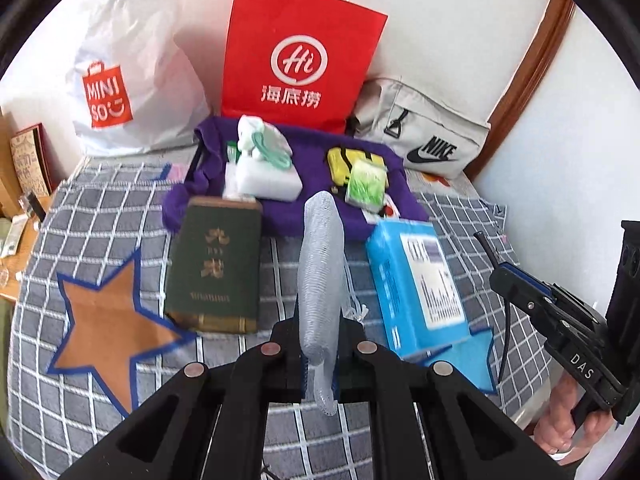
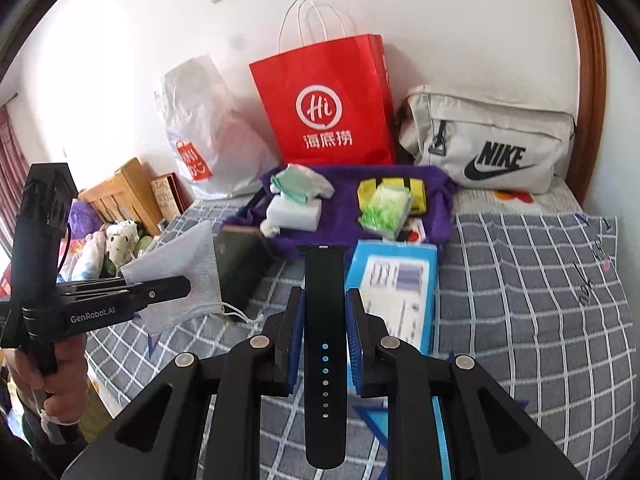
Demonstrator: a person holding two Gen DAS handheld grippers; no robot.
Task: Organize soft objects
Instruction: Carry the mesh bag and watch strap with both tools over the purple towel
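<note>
Pinching a white mesh pouch (image 1: 322, 280), the left gripper (image 1: 320, 356) hangs above the checked bedspread (image 1: 100, 380). Right gripper (image 2: 325, 340) jaws clamp a black watch strap (image 2: 325, 360) above that bedspread

Matt rubbery strap (image 2: 325, 360); glossy paper bag (image 2: 328, 108).

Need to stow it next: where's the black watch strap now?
The black watch strap is clamped in the right gripper, held above the bed just in front of the blue packet.

bright daylight | glare upper left | fisheye edges dark, curved
</note>
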